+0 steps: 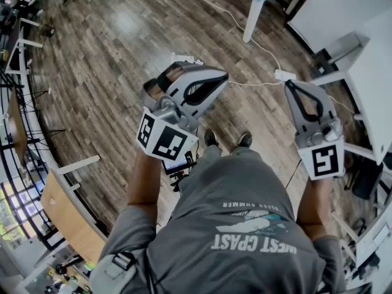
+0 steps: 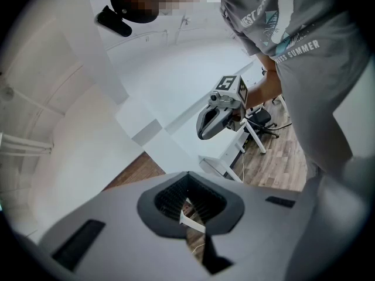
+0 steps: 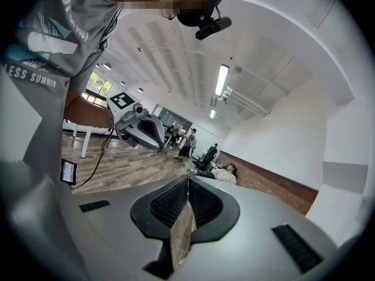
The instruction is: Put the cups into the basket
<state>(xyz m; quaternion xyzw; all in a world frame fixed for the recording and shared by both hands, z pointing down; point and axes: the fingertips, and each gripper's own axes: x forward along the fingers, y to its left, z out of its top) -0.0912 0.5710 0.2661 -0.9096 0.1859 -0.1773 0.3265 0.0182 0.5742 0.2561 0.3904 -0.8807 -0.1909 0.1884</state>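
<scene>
Holding the grey plastic left gripper (image 1: 215, 78) aloft over the brown wooden plank floor (image 1: 110, 60), jaws clamped together on nothing. Carrying the grey plastic right gripper (image 1: 295, 88) likewise clenched and empty. Seeing no cups, no basket anywhere; judging everything as remaining to do.

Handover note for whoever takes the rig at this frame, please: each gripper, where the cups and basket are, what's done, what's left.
Left gripper: jaws together, nothing between them, held up in front of the person.
Right gripper: jaws together, empty, held up alongside.
Cups and basket: in no view. Only the wood floor and white tables show.
Done: nothing that can be confirmed from here.
Left: as far as these views show, the whole job. Find the cups and basket first.
</scene>
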